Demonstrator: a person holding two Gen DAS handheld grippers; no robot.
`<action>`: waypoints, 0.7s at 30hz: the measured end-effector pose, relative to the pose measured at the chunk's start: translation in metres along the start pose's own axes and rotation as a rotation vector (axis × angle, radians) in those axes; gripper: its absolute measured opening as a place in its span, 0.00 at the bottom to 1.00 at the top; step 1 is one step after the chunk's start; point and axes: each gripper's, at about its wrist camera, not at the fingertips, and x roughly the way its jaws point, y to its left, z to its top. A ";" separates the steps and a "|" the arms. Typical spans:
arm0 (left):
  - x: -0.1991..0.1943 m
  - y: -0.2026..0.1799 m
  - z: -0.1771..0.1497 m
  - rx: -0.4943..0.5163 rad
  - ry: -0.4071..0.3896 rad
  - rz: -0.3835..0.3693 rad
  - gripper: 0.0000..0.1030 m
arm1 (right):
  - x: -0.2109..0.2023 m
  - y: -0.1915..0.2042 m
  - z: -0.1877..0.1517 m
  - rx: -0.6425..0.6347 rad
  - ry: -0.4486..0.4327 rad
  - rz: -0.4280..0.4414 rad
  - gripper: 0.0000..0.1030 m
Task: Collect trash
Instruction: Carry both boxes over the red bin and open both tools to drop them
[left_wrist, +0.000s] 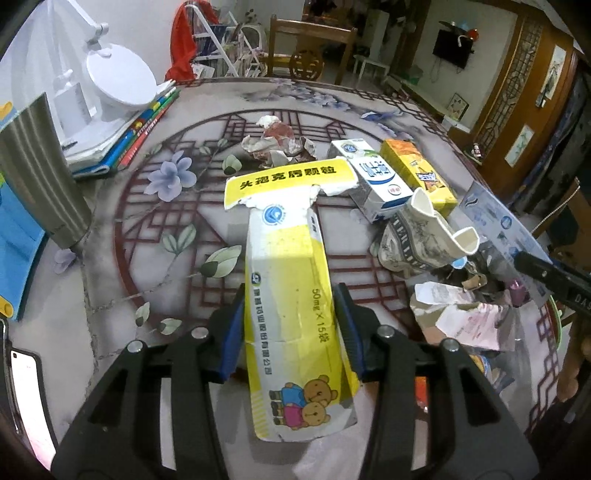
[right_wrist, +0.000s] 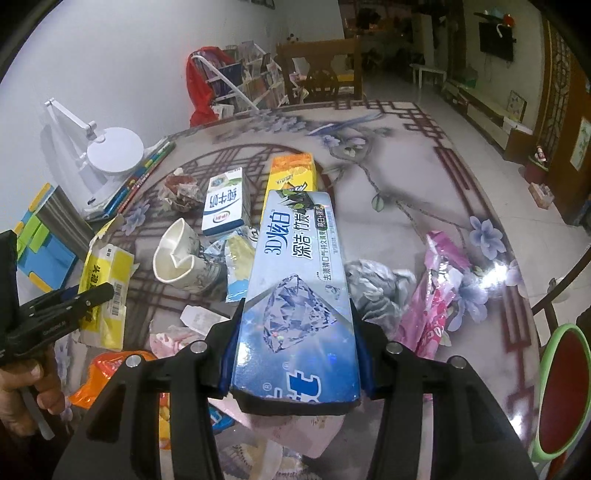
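Floral table (left_wrist: 122, 236), yellow medicine box (left_wrist: 288, 295) clamped in left tool (left_wrist: 290, 325), toothpaste box (right_wrist: 295, 291) clamped in right tool (right_wrist: 295, 347).

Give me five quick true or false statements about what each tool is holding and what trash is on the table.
1. The left tool grips a torn yellow and white medicine box. True.
2. The right tool is empty. False: it grips a blue toothpaste box.
3. The paper cup stands upright. False: it lies crushed on its side.
4. A milk carton lies beside a yellow drink carton on the table. True.
5. The pink wrapper is inside the cup. False: it lies on the table, apart from it.
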 end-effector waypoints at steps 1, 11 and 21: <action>-0.003 -0.001 -0.002 0.002 -0.003 -0.001 0.43 | -0.004 0.001 -0.001 -0.001 -0.006 0.001 0.46; -0.038 -0.025 -0.007 0.060 -0.074 -0.002 0.43 | -0.041 0.001 -0.014 0.003 -0.073 0.008 0.46; -0.065 -0.067 -0.005 0.134 -0.130 -0.046 0.43 | -0.085 -0.018 -0.027 0.016 -0.129 -0.016 0.46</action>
